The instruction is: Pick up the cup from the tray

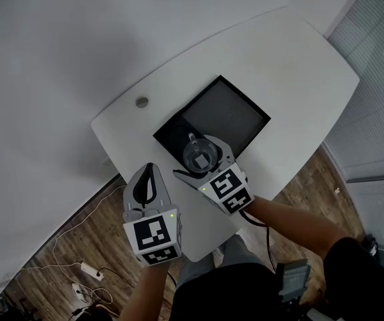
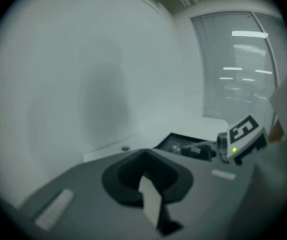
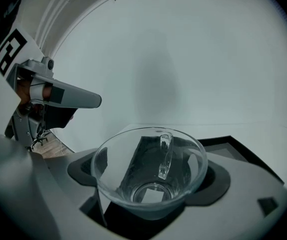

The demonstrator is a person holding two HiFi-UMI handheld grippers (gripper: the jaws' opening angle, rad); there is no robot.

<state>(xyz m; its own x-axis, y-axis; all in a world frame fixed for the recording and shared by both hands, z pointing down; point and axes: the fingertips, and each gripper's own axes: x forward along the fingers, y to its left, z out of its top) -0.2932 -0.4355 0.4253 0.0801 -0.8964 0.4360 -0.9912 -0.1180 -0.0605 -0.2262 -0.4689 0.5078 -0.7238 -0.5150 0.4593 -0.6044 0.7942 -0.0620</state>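
The glass cup (image 3: 151,174) sits clamped between the jaws of the right hand-held gripper (image 1: 201,154), at the near end of the black tray (image 1: 227,116). The tray lies on a white desk (image 1: 279,65) over wood flooring (image 1: 78,239). The left hand-held gripper (image 1: 147,178) hangs nearby, jaws closed on nothing.

In the head view the right gripper (image 1: 203,160) hides the tray's (image 1: 227,114) near end. The left gripper view blurs what lies in the tray (too soft to name). A round spot (image 1: 142,101) on the surface (image 1: 292,65) is too small to identify.
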